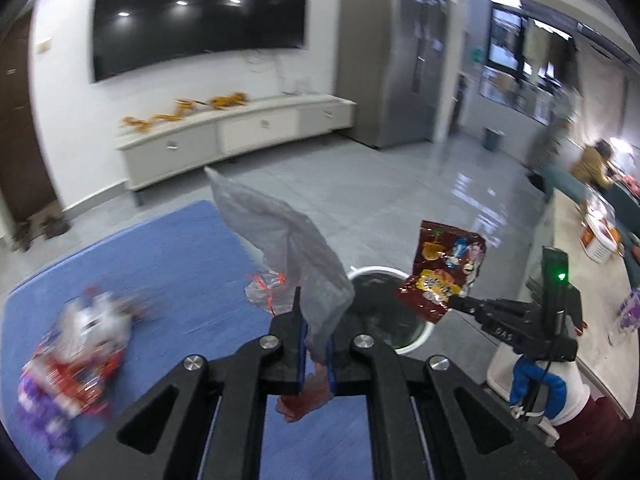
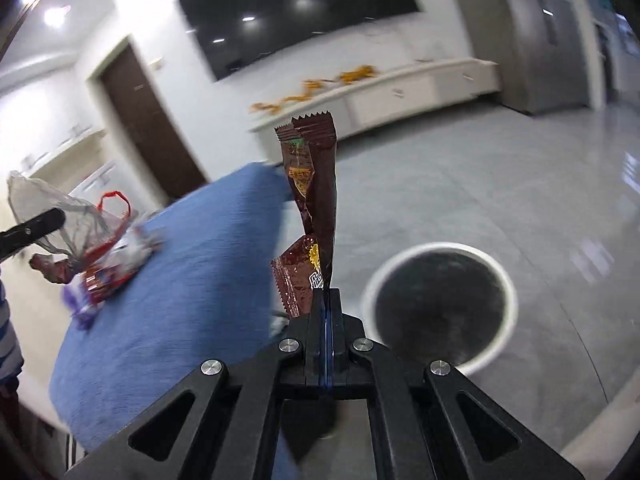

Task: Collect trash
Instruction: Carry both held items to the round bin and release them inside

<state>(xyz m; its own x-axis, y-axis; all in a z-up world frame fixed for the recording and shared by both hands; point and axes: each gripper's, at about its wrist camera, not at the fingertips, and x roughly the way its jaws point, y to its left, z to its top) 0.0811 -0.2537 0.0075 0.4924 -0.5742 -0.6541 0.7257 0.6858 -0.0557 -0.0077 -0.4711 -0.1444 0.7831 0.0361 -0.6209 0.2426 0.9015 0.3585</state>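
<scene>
Brown wrapper (image 2: 316, 200) pinched in right claw (image 2: 328, 300), bin (image 2: 438, 308) beside

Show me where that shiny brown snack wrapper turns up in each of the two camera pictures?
Left wrist view: the brown snack wrapper is right of centre, pinched by the right gripper, over the white-rimmed bin.
Right wrist view: it stands upright at centre, clamped there.
Shared landmark: the bin.
</scene>
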